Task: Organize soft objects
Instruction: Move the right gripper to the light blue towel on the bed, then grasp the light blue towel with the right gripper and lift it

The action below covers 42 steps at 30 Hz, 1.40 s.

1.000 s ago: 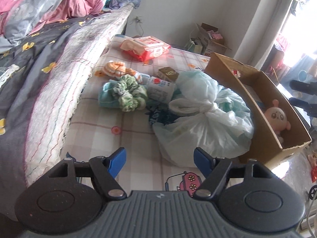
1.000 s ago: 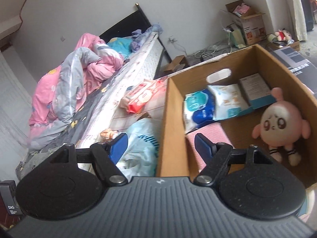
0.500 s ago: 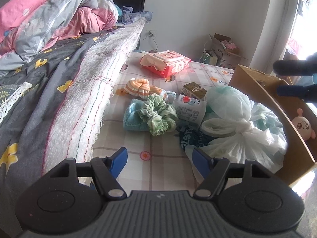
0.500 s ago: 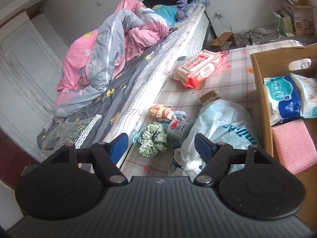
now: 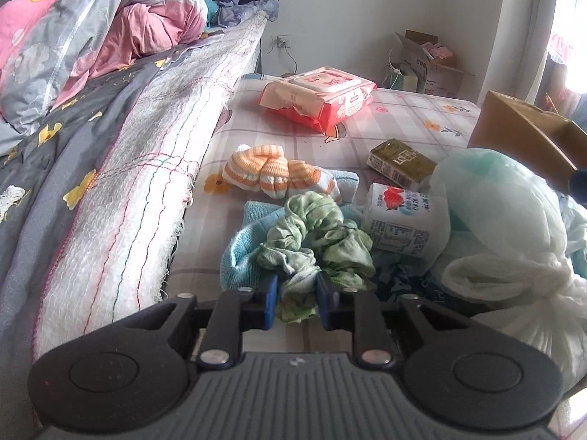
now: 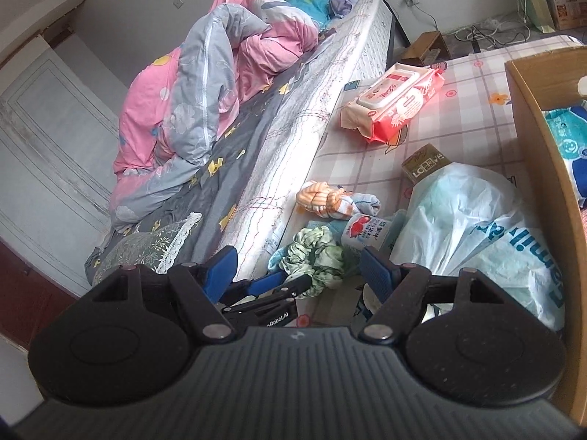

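Note:
My left gripper [image 5: 295,299] is shut on the near edge of a green scrunchie [image 5: 315,242], which lies on a light blue cloth [image 5: 244,242] on the checked mat. The scrunchie also shows in the right wrist view [image 6: 317,256], with the left gripper's fingers [image 6: 264,282] on it. An orange striped sock bundle [image 5: 271,174] lies just behind. My right gripper [image 6: 299,266] is open and empty, held above the pile. A cardboard box [image 6: 543,168] stands at the right.
A bed with a grey sheet and a pink quilt [image 5: 91,36] runs along the left. A red wipes pack [image 5: 319,97], a small olive carton [image 5: 401,163], a white milk carton [image 5: 403,225] and a tied plastic bag [image 5: 513,256] lie on the mat.
My left gripper moved forward to the pile and closed on the green scrunchie. My right gripper swung left from over the box to above the pile, still open.

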Tool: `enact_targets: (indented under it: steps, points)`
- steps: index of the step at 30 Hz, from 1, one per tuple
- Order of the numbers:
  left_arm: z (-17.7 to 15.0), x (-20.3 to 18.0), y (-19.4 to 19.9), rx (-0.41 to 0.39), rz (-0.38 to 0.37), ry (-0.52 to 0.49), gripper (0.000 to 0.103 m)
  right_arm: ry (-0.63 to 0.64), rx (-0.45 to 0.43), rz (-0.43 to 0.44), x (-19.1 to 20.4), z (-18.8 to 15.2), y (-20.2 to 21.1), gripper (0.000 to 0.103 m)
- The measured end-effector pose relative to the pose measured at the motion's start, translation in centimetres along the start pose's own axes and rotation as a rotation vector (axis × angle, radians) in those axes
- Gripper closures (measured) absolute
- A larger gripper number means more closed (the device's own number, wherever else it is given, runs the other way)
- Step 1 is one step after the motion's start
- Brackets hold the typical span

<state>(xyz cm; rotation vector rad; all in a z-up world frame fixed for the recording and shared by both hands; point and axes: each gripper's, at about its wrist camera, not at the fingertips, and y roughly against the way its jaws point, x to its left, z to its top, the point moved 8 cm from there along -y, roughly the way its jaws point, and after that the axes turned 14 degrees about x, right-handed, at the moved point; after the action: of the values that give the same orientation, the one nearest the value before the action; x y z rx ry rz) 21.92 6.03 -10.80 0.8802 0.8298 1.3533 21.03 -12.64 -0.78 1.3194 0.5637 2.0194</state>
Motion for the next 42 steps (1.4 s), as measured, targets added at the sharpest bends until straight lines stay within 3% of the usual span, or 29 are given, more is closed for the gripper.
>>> enact_targets:
  steps: [3, 9, 13, 16, 18, 20, 23, 29, 34, 38, 42]
  points:
    - [-0.5, 0.3, 0.3, 0.008, -0.016, 0.019, 0.091, -0.022, 0.004, -0.012, -1.0, -0.3, -0.3, 0.029]
    - [-2.9, -0.3, 3.0, 0.022, -0.103, 0.008, 0.092, -0.061, 0.013, -0.013, -2.4, -0.7, -0.7, 0.029]
    - [-5.3, -0.8, 3.6, 0.071, -0.14, -0.008, 0.091, -0.059, 0.02, 0.003, -2.3, -1.0, -0.9, 0.029]
    - [-6.8, -0.9, 3.8, 0.094, -0.162, -0.025, 0.076, -0.062, 0.027, 0.024, -1.9, -1.0, -1.2, 0.029]
    - [-7.1, -0.6, 4.3, 0.087, -0.16, -0.023, 0.045, -0.065, 0.039, 0.04, -1.6, -1.1, -1.7, 0.029]
    - [-6.8, 0.2, 5.4, 0.04, -0.143, -0.016, 0.036, -0.072, 0.053, 0.056, -1.2, -1.1, -2.4, 0.029]
    - [-5.5, 1.8, 6.6, -0.017, -0.132, 0.02, 0.031, -0.082, 0.065, 0.092, -0.3, -1.2, -3.4, 0.029]
    - [-1.7, 5.9, 5.7, -0.049, -0.109, 0.168, 0.036, -0.125, 0.044, 0.117, 1.3, -1.4, -6.7, 0.032]
    - [0.5, 4.5, 2.2, 0.069, -0.165, -0.008, 0.036, -0.179, 0.075, 0.104, 0.7, -2.3, -9.5, 0.04]
    - [1.7, 3.6, -1.1, 0.138, -0.129, -0.029, 0.036, -0.176, 0.048, 0.091, 0.3, -2.2, -9.5, 0.04]
    - [2.9, 3.6, -3.8, 0.197, -0.149, 0.035, 0.036, -0.158, 0.026, 0.082, 0.1, -1.9, -8.7, 0.039]
